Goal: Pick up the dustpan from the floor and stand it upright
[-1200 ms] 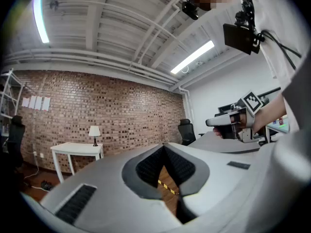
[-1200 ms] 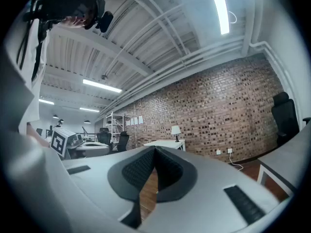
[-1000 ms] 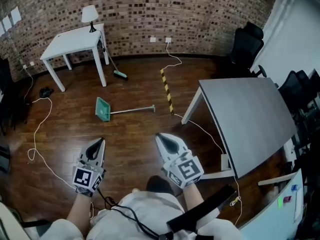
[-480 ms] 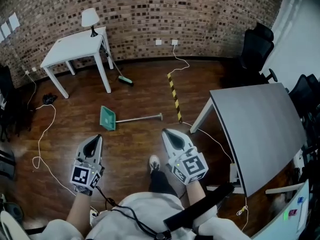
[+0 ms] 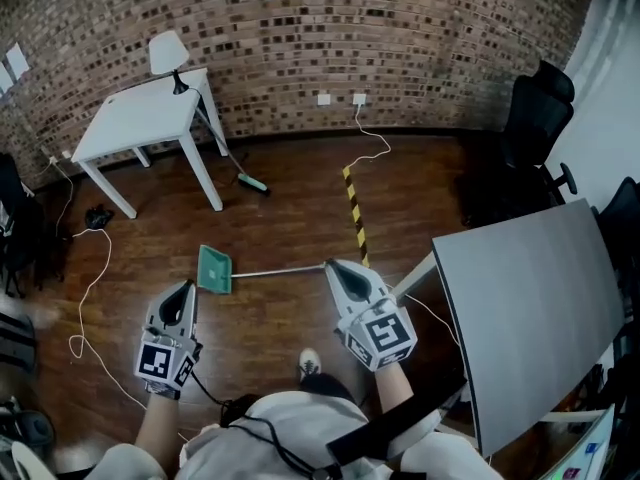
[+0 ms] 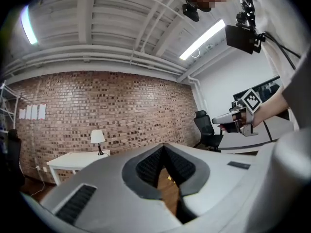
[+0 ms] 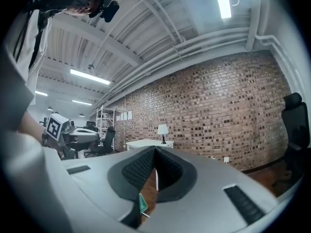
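A white square worktop [image 5: 135, 118] stands by the red brick wall [image 5: 400, 28], a white shaded lamp [image 5: 168, 53] at its back edge. A green-headed broom [image 5: 254, 182] leans on its right edge. On the dark wooden floor [image 5: 290, 218] lie a yellow-and-black striped strip [image 5: 355, 213] and a white cable [image 5: 90, 298]. At the right are a large grey desk [image 5: 535, 308] and a black office chair [image 5: 535, 118].

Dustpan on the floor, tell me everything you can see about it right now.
The dustpan lies flat on the dark wooden floor, not yet stood upright. It has a green, plastic-looking pan at the picture's left and a long, thin, pale handle that looks like metal and runs out to the right. It lies just ahead of the person, nearer than the white table. Nothing but the floor seems to touch it.
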A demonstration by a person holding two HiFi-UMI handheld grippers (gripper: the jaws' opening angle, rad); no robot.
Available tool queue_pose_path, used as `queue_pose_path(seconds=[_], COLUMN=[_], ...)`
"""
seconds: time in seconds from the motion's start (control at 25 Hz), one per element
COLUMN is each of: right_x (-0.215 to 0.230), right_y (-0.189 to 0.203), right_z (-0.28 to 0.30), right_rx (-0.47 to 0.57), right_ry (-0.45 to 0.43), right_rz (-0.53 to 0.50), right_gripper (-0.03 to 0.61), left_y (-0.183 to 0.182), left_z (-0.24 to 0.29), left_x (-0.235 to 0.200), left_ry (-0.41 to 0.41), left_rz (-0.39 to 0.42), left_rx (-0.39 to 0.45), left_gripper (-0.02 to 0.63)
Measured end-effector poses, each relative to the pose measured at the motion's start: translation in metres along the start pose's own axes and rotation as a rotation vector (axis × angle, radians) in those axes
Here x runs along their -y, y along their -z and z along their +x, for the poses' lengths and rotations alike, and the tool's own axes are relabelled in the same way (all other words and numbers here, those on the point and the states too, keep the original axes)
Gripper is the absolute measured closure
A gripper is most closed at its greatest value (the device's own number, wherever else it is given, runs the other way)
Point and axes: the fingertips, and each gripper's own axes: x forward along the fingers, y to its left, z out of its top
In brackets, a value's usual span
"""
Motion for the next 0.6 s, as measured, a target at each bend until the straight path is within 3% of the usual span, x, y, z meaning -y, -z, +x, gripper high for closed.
queue_pose_path(seconds=[0.36, 0.6], right_x=[0.008, 0.005], right_y=[-0.009, -0.013], right_z=[0.062, 0.08], right_rx=[0.021, 0.019], right_ry=[-0.023, 0.013], right_rz=[-0.035, -0.047], right_gripper=[0.595, 0.595], left_y=[0.009, 0.015], left_z=[0.046, 0.062], left_x=[-0.039, -0.06], left_ry=[0.013, 0.05], left_rz=[0.0, 0.0], left_rx=[-0.011, -0.003], left_gripper=[0.603, 0.603])
